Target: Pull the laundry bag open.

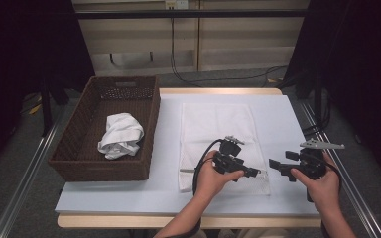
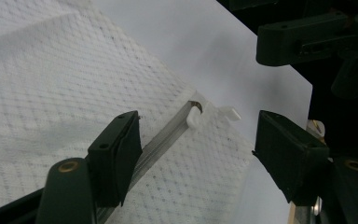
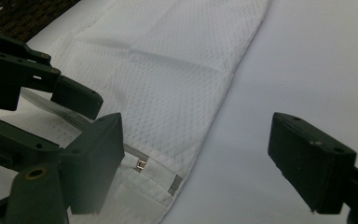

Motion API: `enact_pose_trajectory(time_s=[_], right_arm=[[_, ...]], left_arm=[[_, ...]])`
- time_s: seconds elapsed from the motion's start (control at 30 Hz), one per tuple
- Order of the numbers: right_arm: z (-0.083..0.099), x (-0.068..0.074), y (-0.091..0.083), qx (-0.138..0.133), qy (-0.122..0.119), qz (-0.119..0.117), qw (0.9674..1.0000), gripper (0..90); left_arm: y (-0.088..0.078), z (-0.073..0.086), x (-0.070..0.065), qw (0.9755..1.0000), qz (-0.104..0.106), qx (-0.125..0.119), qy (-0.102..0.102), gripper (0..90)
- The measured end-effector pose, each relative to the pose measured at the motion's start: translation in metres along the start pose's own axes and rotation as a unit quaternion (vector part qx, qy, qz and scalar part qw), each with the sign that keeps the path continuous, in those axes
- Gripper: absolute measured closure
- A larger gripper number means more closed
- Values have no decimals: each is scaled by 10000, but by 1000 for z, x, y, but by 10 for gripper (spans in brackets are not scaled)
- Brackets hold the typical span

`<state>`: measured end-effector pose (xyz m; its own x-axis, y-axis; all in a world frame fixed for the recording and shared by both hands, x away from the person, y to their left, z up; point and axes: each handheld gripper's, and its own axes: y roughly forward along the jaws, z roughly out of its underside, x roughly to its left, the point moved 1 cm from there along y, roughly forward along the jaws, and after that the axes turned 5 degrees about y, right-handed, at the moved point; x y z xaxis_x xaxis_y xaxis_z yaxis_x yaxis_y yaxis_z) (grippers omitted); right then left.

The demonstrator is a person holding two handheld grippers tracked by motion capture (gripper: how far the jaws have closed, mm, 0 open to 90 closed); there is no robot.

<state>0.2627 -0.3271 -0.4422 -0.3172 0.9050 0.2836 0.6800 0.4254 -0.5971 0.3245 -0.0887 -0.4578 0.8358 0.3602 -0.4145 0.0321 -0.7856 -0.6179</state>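
High view: your left gripper (image 1: 259,173) lies low over the near right corner of the white mesh laundry bag (image 1: 217,130), which is spread flat on the white table top (image 1: 124,193), well apart from the basket. Your right gripper (image 1: 274,165) hangs just beside the bag's right edge, above bare table, its jaws pointing toward the left gripper.

Container: a dark brown wicker basket (image 1: 79,148) stands at the left of the table, its long side just beside the bag's left edge but not touching it. One crumpled white cloth (image 1: 121,135) lies on the basket's floor, toward the near right corner — the rest of the floor is bare weave.

Left gripper view: the jaws of your left gripper (image 2: 198,161) stand apart, one on each side of the bag's zipper (image 2: 163,140), whose white pull tab (image 2: 196,114) lies ahead of them at the bag's corner. The pads press on nothing; the gripper is released, though its jaws are partway in.

Right gripper view: your right gripper (image 3: 196,163) is released too — its jaws are spread wide, with the corner of the laundry bag (image 3: 168,93) and bare table between them. The zipper's end (image 3: 142,164) shows near the one jaw, and the left gripper's jaws reach in from the picture's left edge.
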Motion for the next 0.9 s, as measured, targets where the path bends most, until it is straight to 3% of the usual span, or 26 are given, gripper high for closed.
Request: enact_pose_trajectory(time_s=[0.07,0.17,0.23,0.4,0.57,0.63,0.67,0.8,0.9], right_arm=[[0,0,-1,-6,-8,-15,10000,186],[0,0,-1,1,-2,-18,10000,185],[0,0,0,5,0,-16,10000,186],[1,2,1,26,-29,-24,10000,185],[1,2,1,42,-30,-28,10000,185],[1,2,1,50,-19,-24,10000,186],[1,2,1,49,-10,-28,10000,185],[1,2,1,39,-31,-43,10000,186],[1,2,1,42,-25,-45,10000,185]], left_arm=[[3,0,0,9997,51,49,-221,368],[4,-1,2,9992,35,188,-338,405],[5,-1,2,9983,73,230,-530,430],[9,0,2,9972,110,328,-669,547],[15,0,3,9955,129,254,-904,568],[17,0,5,9954,81,364,-882,612],[19,0,4,9945,88,254,-1016,615],[24,0,4,9925,125,249,-1190,630],[25,1,6,9930,83,373,-1120,657]])
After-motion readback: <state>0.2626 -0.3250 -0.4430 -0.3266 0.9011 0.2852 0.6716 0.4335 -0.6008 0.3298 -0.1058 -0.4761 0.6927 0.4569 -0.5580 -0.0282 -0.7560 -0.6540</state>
